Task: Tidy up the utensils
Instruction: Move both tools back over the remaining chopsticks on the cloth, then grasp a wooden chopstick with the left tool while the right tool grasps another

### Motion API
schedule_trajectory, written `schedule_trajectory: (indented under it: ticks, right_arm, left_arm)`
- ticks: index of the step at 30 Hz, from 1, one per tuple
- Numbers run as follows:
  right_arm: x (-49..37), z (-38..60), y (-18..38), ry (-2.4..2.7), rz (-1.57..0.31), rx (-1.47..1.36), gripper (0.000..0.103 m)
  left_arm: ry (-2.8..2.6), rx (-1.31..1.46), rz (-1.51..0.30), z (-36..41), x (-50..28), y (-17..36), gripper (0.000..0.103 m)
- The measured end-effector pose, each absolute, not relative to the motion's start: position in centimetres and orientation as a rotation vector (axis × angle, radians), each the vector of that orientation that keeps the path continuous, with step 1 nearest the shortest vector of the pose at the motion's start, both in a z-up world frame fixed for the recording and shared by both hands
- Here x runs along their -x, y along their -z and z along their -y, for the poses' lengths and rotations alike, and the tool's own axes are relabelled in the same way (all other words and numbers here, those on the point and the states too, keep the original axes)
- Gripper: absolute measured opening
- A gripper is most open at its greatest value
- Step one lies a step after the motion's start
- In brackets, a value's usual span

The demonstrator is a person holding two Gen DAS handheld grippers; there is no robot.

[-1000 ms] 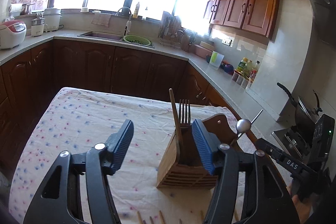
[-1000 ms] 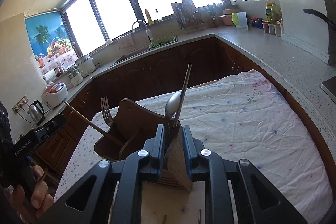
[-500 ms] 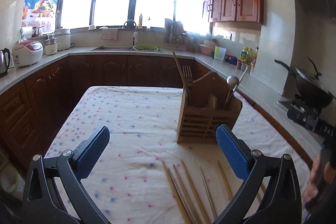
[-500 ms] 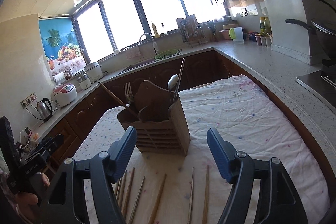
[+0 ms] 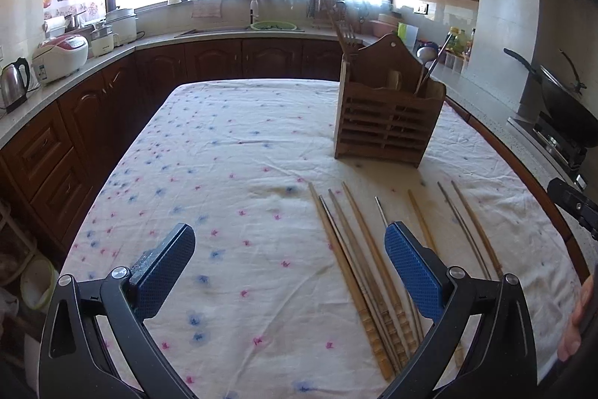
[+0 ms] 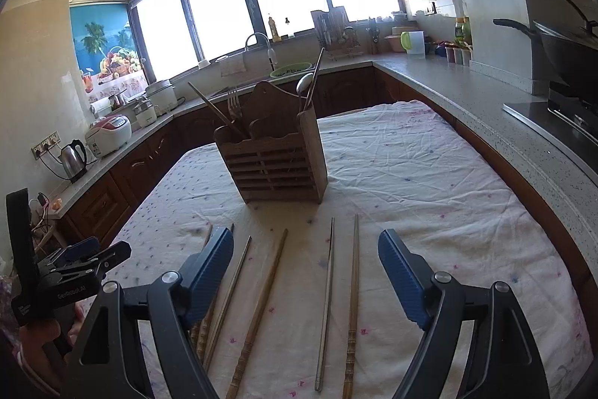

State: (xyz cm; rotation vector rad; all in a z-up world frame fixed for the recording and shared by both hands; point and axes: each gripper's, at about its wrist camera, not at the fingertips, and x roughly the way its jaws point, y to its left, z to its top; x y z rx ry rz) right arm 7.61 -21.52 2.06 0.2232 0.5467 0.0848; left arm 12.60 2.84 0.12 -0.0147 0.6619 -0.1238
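A wooden utensil holder (image 5: 388, 122) stands on the table and also shows in the right wrist view (image 6: 276, 163). It holds a fork (image 6: 233, 103), a spoon (image 6: 304, 83) and chopsticks. Several loose wooden and metal chopsticks (image 5: 358, 260) lie on the cloth in front of it; they also show in the right wrist view (image 6: 329, 290). My left gripper (image 5: 289, 268) is open and empty, just left of the chopsticks. My right gripper (image 6: 304, 272) is open and empty above the chopsticks.
The table carries a white cloth (image 5: 231, 152) with small flower prints. Counters run around the table with a rice cooker (image 5: 61, 57), a kettle (image 5: 13, 83) and a sink (image 5: 239, 30). A wok (image 5: 568, 107) sits on the stove at right.
Both grippers have pulled back from the holder toward the near table edge. The right gripper, shut at the holder a second ago, now stands open. The loose chopsticks have come into view.
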Motion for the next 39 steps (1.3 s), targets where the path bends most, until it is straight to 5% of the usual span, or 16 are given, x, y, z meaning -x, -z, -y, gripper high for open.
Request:
schedule_trajectory:
  ticks: [8,12,19,23,39]
  right_arm:
    - [-8.7,20.2,-0.4,-0.116,-0.618,-0.229,0.08]
    - [-10.6,19.6,0.6,-0.138,-0.679,-0.243,0.063]
    - [-14.4,18.8,2.6,-0.158,-0.797,-0.269,0.041]
    - [-16.5,18.2,3.9,-0.156,-0.857,-0.26,0.029]
    - [-21.9,15.4,7.3,-0.124,-0.965,-0.153,0.019]
  left_arm:
    - [0.108,0.05,-0.753,-3.5,-14.6,1.7,0.102]
    - [0.135,0.067,-0.799,-3.3,-16.3,2.2,0.098]
    - [0.247,0.141,-0.943,-2.1,-21.4,4.1,0.039]
    - [0.286,0.179,-0.999,-1.5,-24.2,5.2,0.024]
    - [0.287,0.1,-1.047,0.8,-29.3,7.3,0.008]
